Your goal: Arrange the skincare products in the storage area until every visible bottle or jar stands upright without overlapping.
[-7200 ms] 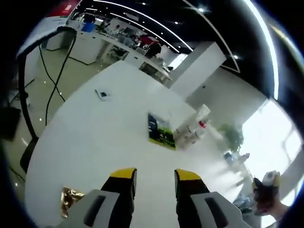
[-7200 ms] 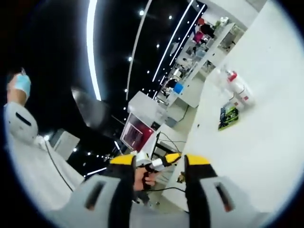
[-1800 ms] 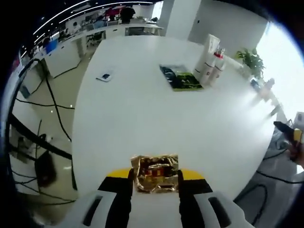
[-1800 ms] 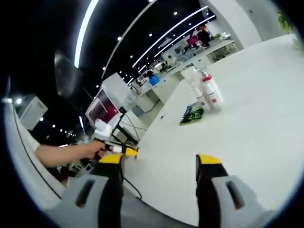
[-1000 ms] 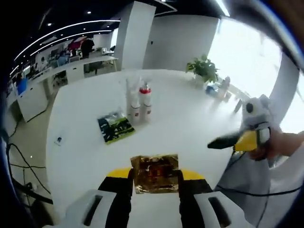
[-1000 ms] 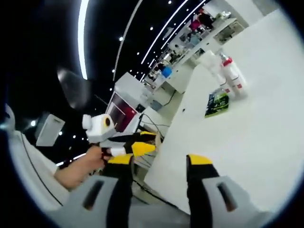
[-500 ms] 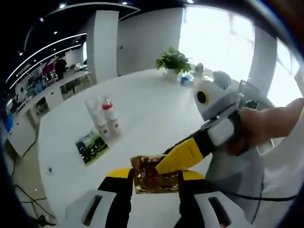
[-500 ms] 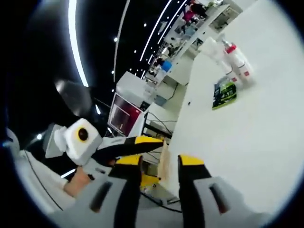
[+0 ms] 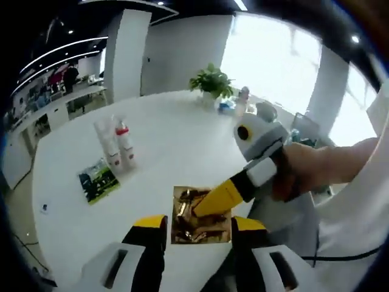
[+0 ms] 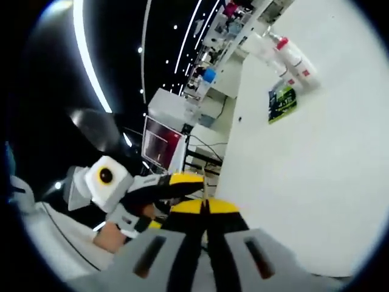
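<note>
The wide white bench carries little, so there is ample open room for moving. The skincare bottles stand upright in a tight group toward its far side, touching or nearly so, beside a flat green packet; they are well apart from the nearer rim. A gold foil sachet is held in the air near the bench edge, apparently mid-handover: the right gripper has its jaws pinched closed on the sachet, edge-on between them in the right gripper view, while the left gripper jaws stand spread either side of it.
</note>
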### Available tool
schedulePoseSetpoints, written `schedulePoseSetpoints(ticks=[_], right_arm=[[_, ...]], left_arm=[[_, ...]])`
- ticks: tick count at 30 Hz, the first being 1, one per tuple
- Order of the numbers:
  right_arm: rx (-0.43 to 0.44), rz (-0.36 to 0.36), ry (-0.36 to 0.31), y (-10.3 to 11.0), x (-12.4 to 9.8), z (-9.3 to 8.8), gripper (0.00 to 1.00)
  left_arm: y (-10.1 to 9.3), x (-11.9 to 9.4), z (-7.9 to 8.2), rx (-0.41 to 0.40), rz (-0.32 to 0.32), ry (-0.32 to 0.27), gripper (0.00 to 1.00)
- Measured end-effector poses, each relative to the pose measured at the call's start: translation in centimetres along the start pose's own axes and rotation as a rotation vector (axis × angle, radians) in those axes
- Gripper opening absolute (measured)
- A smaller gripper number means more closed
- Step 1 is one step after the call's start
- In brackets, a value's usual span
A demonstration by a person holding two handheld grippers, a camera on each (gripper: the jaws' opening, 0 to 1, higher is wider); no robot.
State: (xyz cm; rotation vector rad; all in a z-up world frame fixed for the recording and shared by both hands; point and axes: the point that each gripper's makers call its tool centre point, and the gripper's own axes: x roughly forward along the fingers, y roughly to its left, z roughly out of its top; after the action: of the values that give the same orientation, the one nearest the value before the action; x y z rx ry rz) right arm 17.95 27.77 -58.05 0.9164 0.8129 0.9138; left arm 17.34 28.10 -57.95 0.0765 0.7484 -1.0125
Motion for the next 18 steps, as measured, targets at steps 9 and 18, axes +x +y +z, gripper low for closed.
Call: schedulePoseSetpoints(ticks=[9, 18], right_arm=[[-0.082, 0.136, 0.085, 2.9, -1.5, -0.2, 0.02], [-0.12, 0.221, 0.138, 5.0, -1.7, -0.7, 0.02]], left_arm=[[-2.0, -2.2, 1.4, -0.334, -0.285, -0.154, 0.34], [-3.1, -2.5, 1.3, -0.433, -0.377, -0.176, 0.13]])
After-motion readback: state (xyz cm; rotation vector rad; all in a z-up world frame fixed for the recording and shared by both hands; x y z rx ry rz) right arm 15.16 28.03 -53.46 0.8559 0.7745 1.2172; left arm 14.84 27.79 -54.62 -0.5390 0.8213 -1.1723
